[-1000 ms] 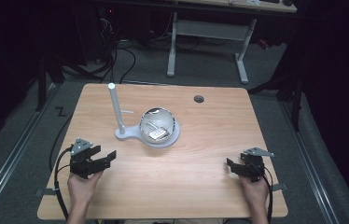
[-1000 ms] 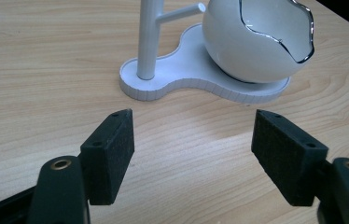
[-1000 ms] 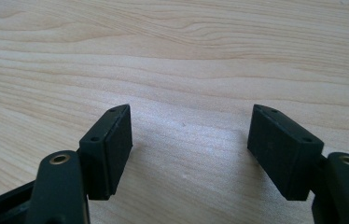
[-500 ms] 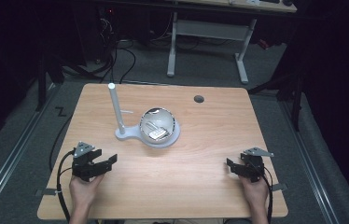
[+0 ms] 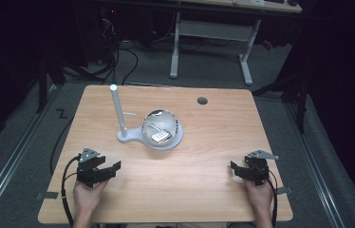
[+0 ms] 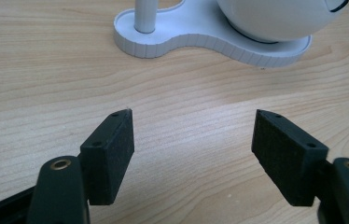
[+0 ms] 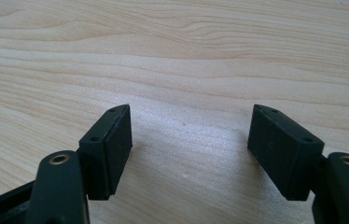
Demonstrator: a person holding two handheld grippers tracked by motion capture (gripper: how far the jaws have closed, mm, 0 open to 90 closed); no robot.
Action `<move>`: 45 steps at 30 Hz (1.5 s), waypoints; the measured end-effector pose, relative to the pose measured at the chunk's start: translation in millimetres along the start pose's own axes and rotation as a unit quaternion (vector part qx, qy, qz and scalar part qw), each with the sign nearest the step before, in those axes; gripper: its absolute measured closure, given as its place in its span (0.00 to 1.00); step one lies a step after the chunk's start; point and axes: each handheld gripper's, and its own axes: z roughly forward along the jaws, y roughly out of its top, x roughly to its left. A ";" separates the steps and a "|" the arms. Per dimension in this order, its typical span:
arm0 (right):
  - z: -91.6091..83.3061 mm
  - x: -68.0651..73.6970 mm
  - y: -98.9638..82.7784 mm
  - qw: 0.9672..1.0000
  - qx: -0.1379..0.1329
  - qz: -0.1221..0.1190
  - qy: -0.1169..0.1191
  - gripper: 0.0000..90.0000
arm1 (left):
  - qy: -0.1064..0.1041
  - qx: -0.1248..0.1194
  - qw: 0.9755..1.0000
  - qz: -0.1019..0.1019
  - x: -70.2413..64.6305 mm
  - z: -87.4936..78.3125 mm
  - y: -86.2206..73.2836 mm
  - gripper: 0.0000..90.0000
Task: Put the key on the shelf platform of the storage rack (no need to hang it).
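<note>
A white stand (image 5: 133, 137) sits mid-table, with an upright pole (image 5: 117, 111) at its left and a shiny round globe (image 5: 161, 127) at its right; something pale lies inside the globe. My left gripper (image 5: 111, 166) rests near the front left, open and empty, pointing toward the stand. In the left gripper view its jaws (image 6: 193, 126) stand wide apart over bare wood, with the stand's base (image 6: 200, 39) and globe (image 6: 275, 16) ahead. My right gripper (image 5: 236, 172) sits at the front right, open, with only wood between the pads (image 7: 191, 123).
The wooden table (image 5: 213, 142) has a round dark cable hole (image 5: 202, 100) near its far edge. Behind it stands another desk's white frame (image 5: 209, 33), with cables on the dark floor (image 5: 118, 52). Black cables trail from both grippers past the near edge.
The left gripper has slid a little toward the near edge of the table. The right gripper and the stand have kept still.
</note>
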 end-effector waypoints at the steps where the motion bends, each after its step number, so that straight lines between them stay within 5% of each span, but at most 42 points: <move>1: 0.0 0.0 0.0 1.000 0.000 0.000 0.000 0.34 | 0.000 0.003 1.000 0.003 -0.7 1.6 -0.4 0.33; 27: 0.2 0.4 -0.1 1.000 -0.001 -0.001 0.000 0.34 | 0.002 0.032 0.999 0.029 -10.3 27.4 -5.7 0.33; 45: 0.2 0.6 -0.1 1.000 -0.001 -0.002 -0.001 0.34 | 0.012 0.030 0.999 0.044 -18.0 38.2 -11.2 0.34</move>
